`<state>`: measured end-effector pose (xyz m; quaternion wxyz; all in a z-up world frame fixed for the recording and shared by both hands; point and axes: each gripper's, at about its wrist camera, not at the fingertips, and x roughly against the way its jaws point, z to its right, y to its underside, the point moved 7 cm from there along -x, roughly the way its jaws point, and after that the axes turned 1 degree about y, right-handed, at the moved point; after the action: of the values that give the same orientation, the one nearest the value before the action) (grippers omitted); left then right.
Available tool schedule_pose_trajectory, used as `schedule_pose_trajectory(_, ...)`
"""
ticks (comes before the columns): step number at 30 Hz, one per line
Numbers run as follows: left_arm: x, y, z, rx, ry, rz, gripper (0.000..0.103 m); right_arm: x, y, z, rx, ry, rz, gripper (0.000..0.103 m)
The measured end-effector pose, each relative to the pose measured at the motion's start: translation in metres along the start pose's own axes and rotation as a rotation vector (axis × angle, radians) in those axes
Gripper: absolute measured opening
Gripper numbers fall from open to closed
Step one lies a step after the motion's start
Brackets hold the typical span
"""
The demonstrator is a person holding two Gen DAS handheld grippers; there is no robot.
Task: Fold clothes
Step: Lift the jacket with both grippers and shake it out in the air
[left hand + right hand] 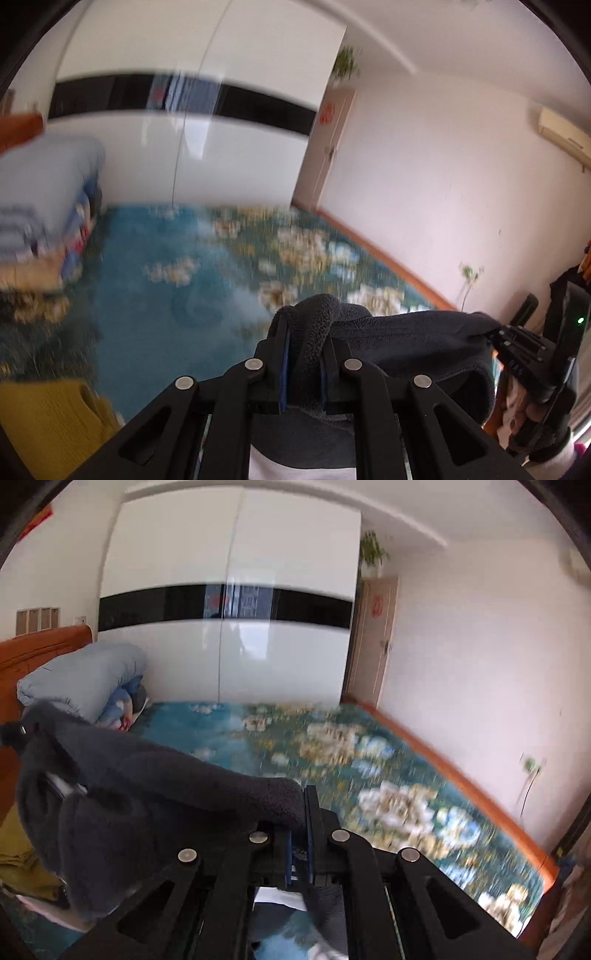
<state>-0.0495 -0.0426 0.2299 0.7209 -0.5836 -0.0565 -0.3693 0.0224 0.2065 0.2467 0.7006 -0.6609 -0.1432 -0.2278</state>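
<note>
The left gripper (303, 354) is clamped on a dark fleece garment (406, 343); the right gripper (299, 834) pinches its other end. The soft cloth hangs between them. Beyond the jaws lie a flowered bedsheet (369, 775), then a glossy white wardrobe (229, 554).

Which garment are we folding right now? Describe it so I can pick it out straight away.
Start at the bed with the blue floral bedspread. Above its near edge hangs the dark grey fleece garment, stretched between the left gripper and the right gripper, both clamped on its edge. Unlike the mustard yellow garment lying nearby, it is dark, fuzzy and lifted off the bed.
</note>
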Motion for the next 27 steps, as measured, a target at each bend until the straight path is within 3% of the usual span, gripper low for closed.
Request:
schedule_pose_trajectory(4, -0.065, 0.06, -0.026, 0.106, 0.009, -0.191, 0.017, -0.051, 0.062, 0.02, -0.111, -0.043, -0.186, 0.006)
schedule_pose_trajectory(6, -0.087, 0.088, -0.036, 0.156, 0.017, -0.249, 0.02, -0.07, 0.093, 0.023, -0.156, -0.054, -0.277, 0.006)
schedule_pose_trajectory(9, -0.104, 0.118, -0.041, 0.226, 0.053, -0.31, 0.026, -0.082, 0.113, 0.033, -0.171, -0.037, -0.357, 0.006)
schedule_pose_trajectory(12, -0.107, 0.121, -0.046, 0.291, 0.093, -0.312, 0.039, -0.099, 0.135, 0.048, -0.211, -0.022, -0.422, 0.006)
schedule_pose_trajectory(13, -0.104, 0.121, -0.05, 0.313, 0.107, -0.295, 0.055, -0.1, 0.139, 0.052, -0.229, -0.02, -0.437, 0.006)
schedule_pose_trajectory(14, -0.102, 0.121, -0.052, 0.326, 0.112, -0.279, 0.062, -0.105, 0.144, 0.056, -0.245, -0.017, -0.451, 0.006)
schedule_pose_trajectory(18, -0.102, 0.148, -0.044, 0.248, 0.091, -0.305, 0.063, -0.12, 0.153, 0.067, -0.273, -0.003, -0.491, 0.006)
schedule_pose_trajectory(22, -0.119, 0.218, -0.017, 0.084, 0.044, -0.428, 0.063, -0.129, 0.159, 0.069, -0.286, 0.005, -0.517, 0.006)
schedule_pose_trajectory(25, -0.137, 0.259, 0.005, 0.023, 0.039, -0.517, 0.063, -0.136, 0.163, 0.069, -0.286, 0.007, -0.53, 0.006)
schedule_pose_trajectory(27, -0.147, 0.272, 0.014, -0.013, -0.004, -0.544, 0.063, -0.138, 0.164, 0.069, -0.282, 0.006, -0.536, 0.006)
